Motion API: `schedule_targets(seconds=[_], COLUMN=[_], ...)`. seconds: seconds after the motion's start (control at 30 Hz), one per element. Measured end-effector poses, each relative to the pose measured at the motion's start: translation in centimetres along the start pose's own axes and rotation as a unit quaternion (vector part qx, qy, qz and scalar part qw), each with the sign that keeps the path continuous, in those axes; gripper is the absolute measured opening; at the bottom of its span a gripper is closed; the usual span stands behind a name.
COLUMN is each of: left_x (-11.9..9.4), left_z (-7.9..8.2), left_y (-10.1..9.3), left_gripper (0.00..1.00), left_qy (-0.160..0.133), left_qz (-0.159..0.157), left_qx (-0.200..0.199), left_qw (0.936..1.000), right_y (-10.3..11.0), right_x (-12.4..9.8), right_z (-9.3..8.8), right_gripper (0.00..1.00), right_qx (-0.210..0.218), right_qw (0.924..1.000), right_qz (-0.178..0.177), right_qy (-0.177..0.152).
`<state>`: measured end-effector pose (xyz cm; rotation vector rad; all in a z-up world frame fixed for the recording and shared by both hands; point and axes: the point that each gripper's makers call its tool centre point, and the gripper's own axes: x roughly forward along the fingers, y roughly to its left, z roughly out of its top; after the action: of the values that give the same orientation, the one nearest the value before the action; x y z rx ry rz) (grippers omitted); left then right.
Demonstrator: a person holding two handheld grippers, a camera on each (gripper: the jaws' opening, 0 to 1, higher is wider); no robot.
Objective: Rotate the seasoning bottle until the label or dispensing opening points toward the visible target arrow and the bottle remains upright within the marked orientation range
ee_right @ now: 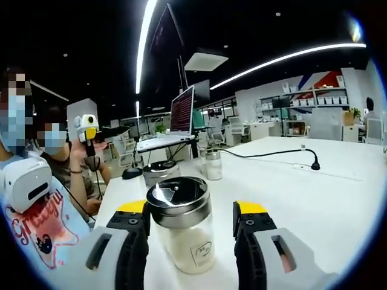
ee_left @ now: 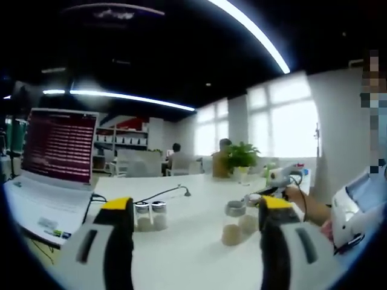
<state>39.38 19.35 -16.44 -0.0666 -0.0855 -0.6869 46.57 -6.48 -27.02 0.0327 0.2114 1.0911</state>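
A glass seasoning bottle (ee_right: 184, 238) with a shiny metal lid and pale powder stands upright on the white table (ee_right: 314, 199). A small square mark on its glass faces the camera. My right gripper (ee_right: 191, 210) is open, its yellow-tipped jaws either side of the bottle; the left jaw is almost at the glass and the right one stands off with a gap. My left gripper (ee_left: 196, 203) hangs wide open above the table (ee_left: 193, 254), holding nothing. Ahead of it stand grey-lidded bottles (ee_left: 233, 225), and the right gripper (ee_left: 279, 178) comes in beside them in a hand.
Two small shakers (ee_right: 208, 163) (ee_left: 151, 215) stand mid-table, with a round metal container (ee_right: 160, 172) nearer. An open laptop (ee_left: 57, 148) (ee_right: 181, 112), a microphone cable (ee_right: 272, 154) and a potted plant (ee_left: 240, 158) share the table. People (ee_right: 36, 199) sit along the table's edge.
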Motion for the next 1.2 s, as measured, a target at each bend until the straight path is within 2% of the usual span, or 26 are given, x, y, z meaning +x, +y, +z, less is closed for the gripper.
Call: schedule_targets(seconds=[0.2, 0.43, 0.63, 0.83, 0.93, 1.2], left_x=[-0.1, 0.0, 0.1, 0.1, 0.1, 0.3], left_z=[0.0, -0.4, -0.6, -0.7, -0.8, -1.2], left_y=[0.3, 0.3, 0.1, 0.2, 0.2, 0.2], left_gripper=[0.97, 1.00, 1.00, 1.00, 1.00, 1.00], left_qy=[0.001, 0.012, 0.017, 0.019, 0.020, 0.025], left_qz=[0.003, 0.003, -0.005, -0.005, -0.004, -0.004], left_qx=[-0.017, -0.016, -0.013, -0.010, -0.009, -0.010], left_qw=[0.9999, 0.9998, 0.9998, 0.9998, 0.9997, 0.9996], right_y=[0.8, 1.4, 1.2, 1.1, 0.9, 0.8], right_x=[0.4, 0.7, 0.8, 1.1, 1.3, 1.3], right_z=[-0.1, 0.0, 0.0, -0.2, -0.3, -0.6], right_gripper=[0.49, 0.42, 0.42, 0.41, 0.40, 0.40], right_qx=[0.001, -0.012, -0.018, -0.031, -0.051, -0.059], right_qw=[0.9999, 0.9996, 0.9995, 0.9994, 0.9986, 0.9982], right_qz=[0.012, 0.024, 0.023, 0.014, 0.003, -0.008], right_qy=[0.004, 0.009, 0.009, 0.010, 0.014, 0.009])
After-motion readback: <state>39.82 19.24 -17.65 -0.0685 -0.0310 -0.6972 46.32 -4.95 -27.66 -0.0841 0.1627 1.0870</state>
